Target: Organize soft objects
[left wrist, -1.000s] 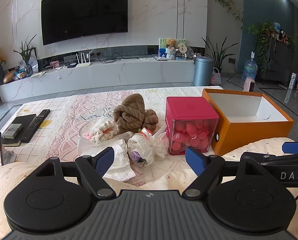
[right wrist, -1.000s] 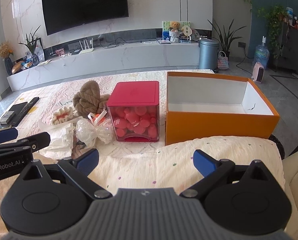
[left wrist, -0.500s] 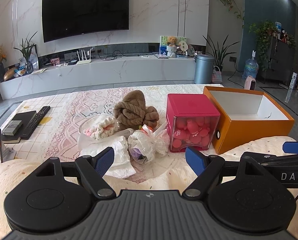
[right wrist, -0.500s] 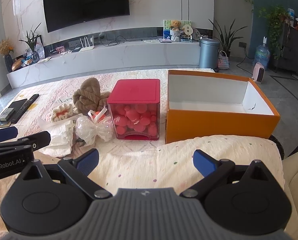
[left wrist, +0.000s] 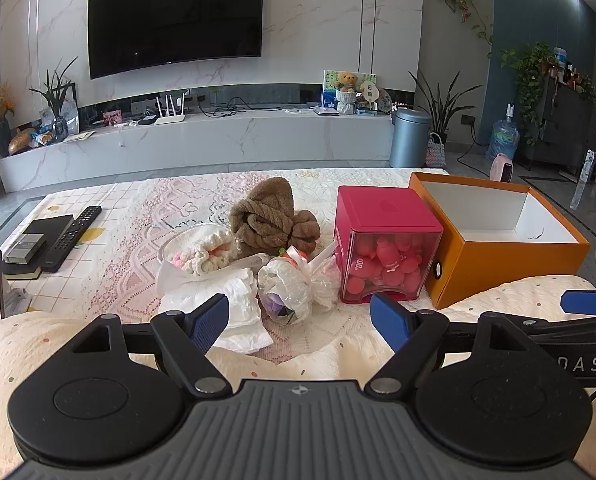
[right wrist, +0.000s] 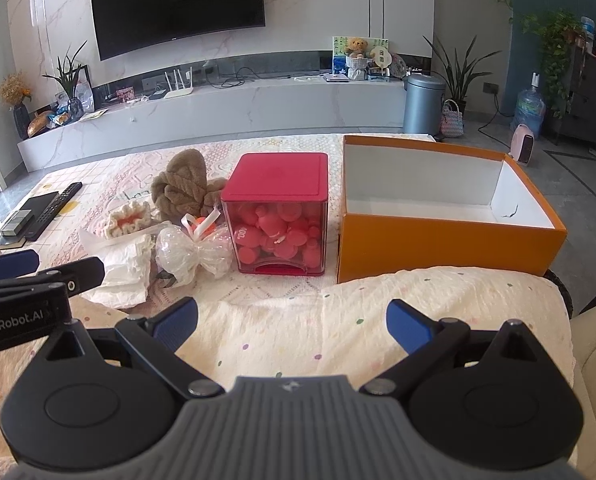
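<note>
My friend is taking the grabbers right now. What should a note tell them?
Left gripper: jaws open, holding nothing, facing the pile.
Right gripper: jaws open, holding nothing, above the cream quilt.
Soft things bunched left of the red box: brown towel, crocheted pouch, white tissue, clear wrapped bundle.
Orange box sits right of the red box, open, nothing visible inside.
Done: nothing packed yet.
Left: probably move each soft thing into the orange box.

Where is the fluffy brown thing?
The brown plush lies on the table behind the clear wrapped bundle, left of the red box, beside the cream crochet piece.
</note>
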Demonstrator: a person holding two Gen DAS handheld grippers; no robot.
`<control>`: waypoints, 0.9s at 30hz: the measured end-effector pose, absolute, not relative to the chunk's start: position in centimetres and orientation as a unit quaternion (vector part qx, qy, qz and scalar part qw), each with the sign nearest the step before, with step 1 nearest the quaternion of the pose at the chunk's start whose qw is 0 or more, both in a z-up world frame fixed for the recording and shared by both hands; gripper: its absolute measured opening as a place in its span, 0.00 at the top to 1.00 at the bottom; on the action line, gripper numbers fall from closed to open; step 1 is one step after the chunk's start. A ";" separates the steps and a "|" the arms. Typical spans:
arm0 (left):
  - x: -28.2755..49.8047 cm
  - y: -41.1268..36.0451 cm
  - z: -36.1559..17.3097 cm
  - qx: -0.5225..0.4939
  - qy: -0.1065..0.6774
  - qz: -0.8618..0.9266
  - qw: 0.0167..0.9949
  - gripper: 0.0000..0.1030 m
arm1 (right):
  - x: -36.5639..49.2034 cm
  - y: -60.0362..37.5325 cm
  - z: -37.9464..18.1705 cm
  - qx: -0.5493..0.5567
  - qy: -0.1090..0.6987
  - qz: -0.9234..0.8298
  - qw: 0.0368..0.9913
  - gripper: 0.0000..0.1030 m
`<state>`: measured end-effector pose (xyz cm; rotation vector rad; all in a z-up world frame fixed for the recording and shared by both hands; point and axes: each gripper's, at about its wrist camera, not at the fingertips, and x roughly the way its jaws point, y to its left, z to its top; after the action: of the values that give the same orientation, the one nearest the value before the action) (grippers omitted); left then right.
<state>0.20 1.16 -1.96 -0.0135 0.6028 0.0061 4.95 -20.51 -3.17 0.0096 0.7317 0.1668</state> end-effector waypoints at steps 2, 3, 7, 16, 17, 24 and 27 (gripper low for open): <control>0.2 1.2 -2.0 -0.007 0.297 0.003 0.955 0.09 | 4.9 -20.4 -3.1 0.003 0.357 0.082 0.930 0.04; 0.2 1.2 -1.9 -0.007 0.297 0.003 0.955 0.09 | 4.9 -20.4 -3.2 0.003 0.357 0.082 0.930 0.04; 0.2 1.2 -2.0 -0.007 0.297 0.003 0.955 0.09 | 4.9 -20.3 -3.2 0.002 0.358 0.083 0.930 0.04; 0.2 1.9 -2.2 -0.022 0.306 -0.017 0.952 0.19 | 4.7 -20.3 -3.4 0.013 0.335 0.107 0.936 0.05; 0.3 2.3 -2.3 -0.028 0.309 -0.020 0.950 0.23 | 4.7 -20.4 -3.5 0.023 0.328 0.121 0.937 0.05; 1.0 5.4 -3.7 -0.057 0.343 -0.030 0.937 0.47 | 6.7 -18.9 -4.2 0.009 0.349 0.166 0.922 0.27; 1.8 6.6 -4.0 -0.053 0.351 -0.027 0.934 0.48 | 7.9 -17.5 -4.9 -0.015 0.364 0.182 0.914 0.34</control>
<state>1.77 6.60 -4.01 -0.1089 0.7178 -0.0546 7.89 -17.47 -4.87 -0.0305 0.7487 0.3739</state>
